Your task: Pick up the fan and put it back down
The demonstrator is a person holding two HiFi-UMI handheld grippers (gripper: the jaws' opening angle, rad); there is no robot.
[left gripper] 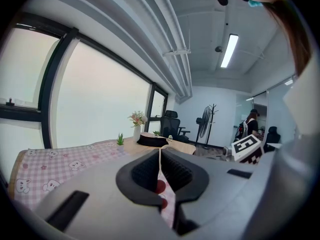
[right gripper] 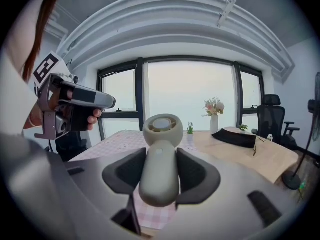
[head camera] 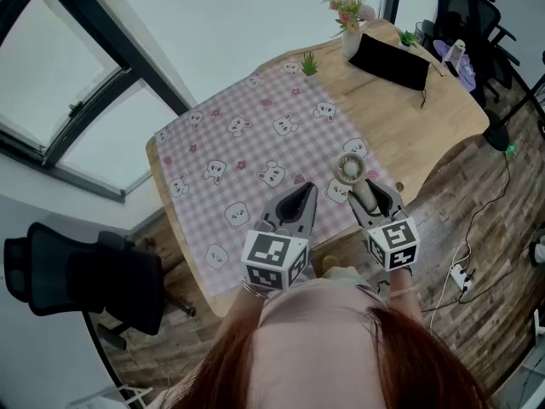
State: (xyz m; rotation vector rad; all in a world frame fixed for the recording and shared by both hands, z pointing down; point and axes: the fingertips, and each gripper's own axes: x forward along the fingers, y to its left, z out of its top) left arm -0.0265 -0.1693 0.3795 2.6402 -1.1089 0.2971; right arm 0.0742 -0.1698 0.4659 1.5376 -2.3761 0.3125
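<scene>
1. The right tongs (right gripper: 161, 170) are pinching the fan (head camera: 349, 169) by its handle, with one pad on each side.
2. The fan is small and cream. Its round head sticks out past the tips of the tongs.
3. The fan is held up in the air above the near right part of the pink checked cloth (head camera: 255, 156).
4. The left tongs (left gripper: 160, 156) are pressed together with nothing in them. They hang just beside the right tongs, over the near edge of the cloth.
5. The cloth has little bears on it and covers the near part of the wooden tabletop (head camera: 426, 118).
6. A small green plant (head camera: 308, 63) stands at the far edge of the cloth.
7. A white vase with flowers (head camera: 350, 37) and a flat black bag (head camera: 392, 60) sit on the bare far end.
8. A black chair (head camera: 85, 284) stands on the floor to the left of the tabletop.
</scene>
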